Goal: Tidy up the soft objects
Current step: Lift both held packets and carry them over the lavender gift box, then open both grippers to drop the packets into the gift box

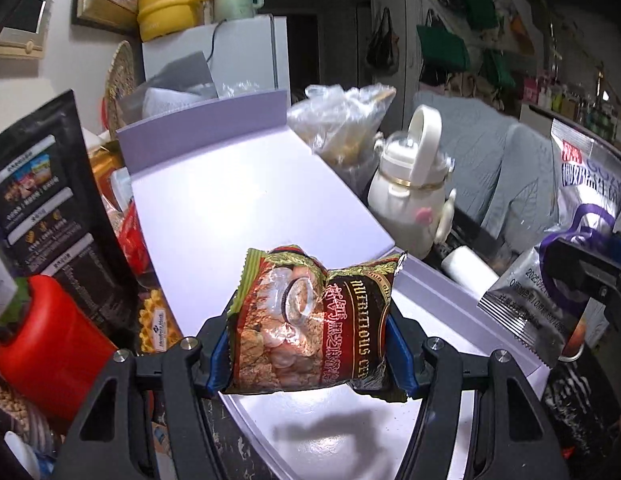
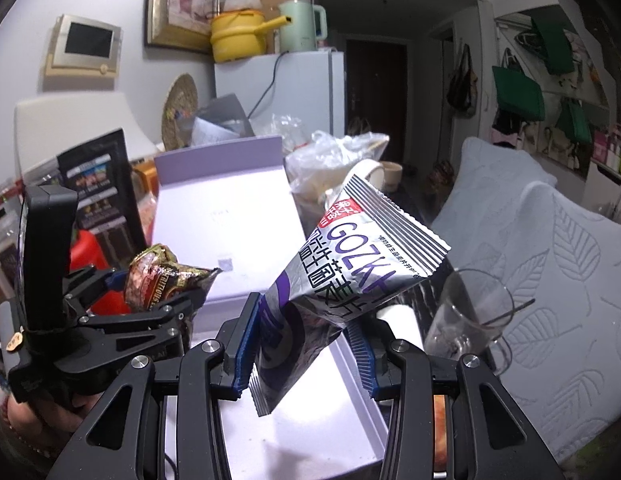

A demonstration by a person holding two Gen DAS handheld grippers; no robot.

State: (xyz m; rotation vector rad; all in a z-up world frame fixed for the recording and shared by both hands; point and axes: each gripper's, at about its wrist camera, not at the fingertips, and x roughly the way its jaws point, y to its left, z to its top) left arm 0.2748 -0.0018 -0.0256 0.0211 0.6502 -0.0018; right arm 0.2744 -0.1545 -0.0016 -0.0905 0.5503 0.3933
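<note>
Left hand-held gripper [image 1: 310, 354] clamps a crinkly brown cereal packet [image 1: 314, 320], right hand-held gripper [image 2: 304, 354] a silver-purple foil pouch [image 2: 342, 276], both poised above the open lilac box [image 1: 246, 208] for stowing.

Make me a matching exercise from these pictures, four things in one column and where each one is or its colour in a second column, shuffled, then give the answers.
Things:
1. cereal packet
2. silver snack packet
3. saucepan
4. glass mug

Descriptions:
A. yellow, up on the fridge
B. clamped in the left gripper
C. empty, standing to the right of the lilac box
D. clamped in the right gripper

Pairs: 1-B, 2-D, 3-A, 4-C
</note>
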